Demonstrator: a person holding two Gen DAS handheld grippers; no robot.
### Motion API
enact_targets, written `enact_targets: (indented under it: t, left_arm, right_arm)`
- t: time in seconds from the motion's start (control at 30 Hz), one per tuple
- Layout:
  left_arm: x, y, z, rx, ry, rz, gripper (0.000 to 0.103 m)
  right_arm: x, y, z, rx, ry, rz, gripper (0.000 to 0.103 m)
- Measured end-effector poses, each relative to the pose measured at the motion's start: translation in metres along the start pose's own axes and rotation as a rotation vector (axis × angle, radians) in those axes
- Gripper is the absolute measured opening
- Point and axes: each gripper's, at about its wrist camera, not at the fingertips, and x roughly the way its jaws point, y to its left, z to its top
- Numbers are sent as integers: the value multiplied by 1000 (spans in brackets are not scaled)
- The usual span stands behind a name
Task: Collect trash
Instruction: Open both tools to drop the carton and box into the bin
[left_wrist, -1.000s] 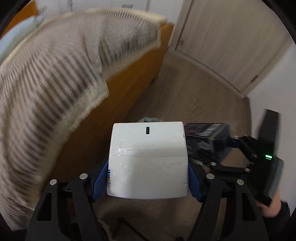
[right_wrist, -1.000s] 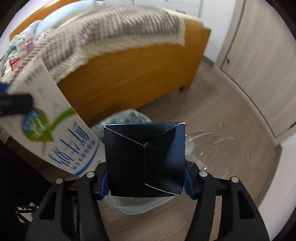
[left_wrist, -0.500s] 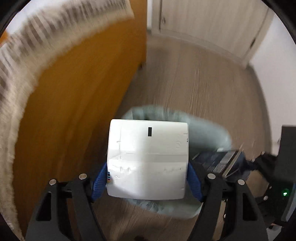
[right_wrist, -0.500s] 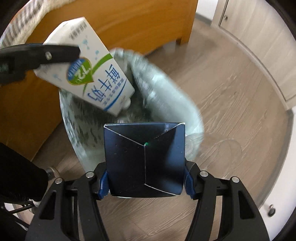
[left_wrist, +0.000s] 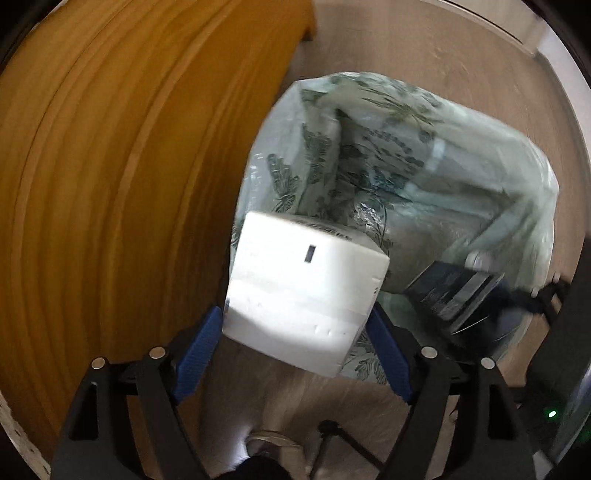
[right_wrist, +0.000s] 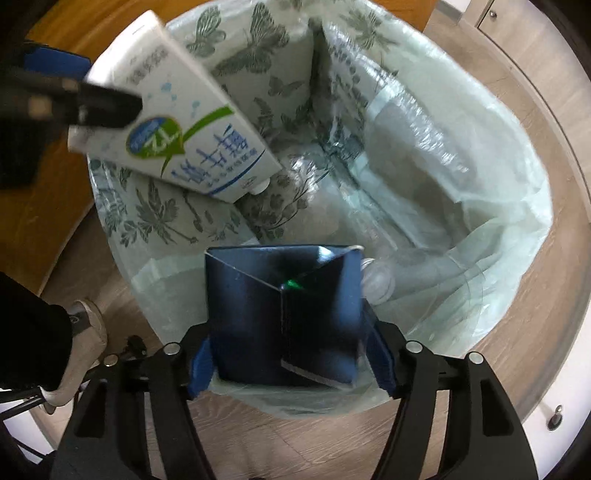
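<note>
Two cartons, a white printed milk carton (left_wrist: 303, 291) between the spreading left gripper (left_wrist: 295, 343) and a dark blue carton (right_wrist: 284, 314) between the spreading right gripper (right_wrist: 291, 354), hang at frame centre over the butterfly-printed plastic bin liner (right_wrist: 424, 155); both jaws should widen fully so they drop inside.

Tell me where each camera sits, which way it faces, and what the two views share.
Left wrist: on the left tongs, looking steeply down at the lined bin beside a wooden panel; its fingers flank a white carton.
Right wrist: on the right tongs, looking straight down into the bin; its fingers flank a dark blue carton; a trouser leg and shoe show lower left.
Shared: bin, both cartons, each other's tongs.
</note>
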Motion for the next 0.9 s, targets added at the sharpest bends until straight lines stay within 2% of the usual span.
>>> enact_targets:
  t: [0.07, 0.1, 0.23, 0.33, 0.47, 0.77, 0.9]
  left_arm:
    - [2, 7, -3, -36, 13, -4, 82]
    - [2, 8, -3, -47, 22, -5, 82]
    - [-3, 9, -9, -58, 59, -19, 86]
    - [7, 2, -12, -32, 87, 3, 86]
    - [-2, -2, -19, -20, 106, -21, 86]
    - [-15, 5, -31, -78, 146, -59, 87]
    - [-31, 9, -34, -110, 126, -75, 87]
  right_arm:
    - [1, -2, -1, 30, 5, 16, 81]
    - [0, -4, -1, 40, 7, 31, 82]
    - [-10, -5, -3, 48, -19, 67, 82]
    - [-17, -9, -3, 60, -20, 64, 82]
    - [-35, -17, -5, 84, -45, 62, 82]
    - [-83, -31, -5, 79, -115, 7, 82]
    - [-106, -38, -7, 64, -132, -27, 82]
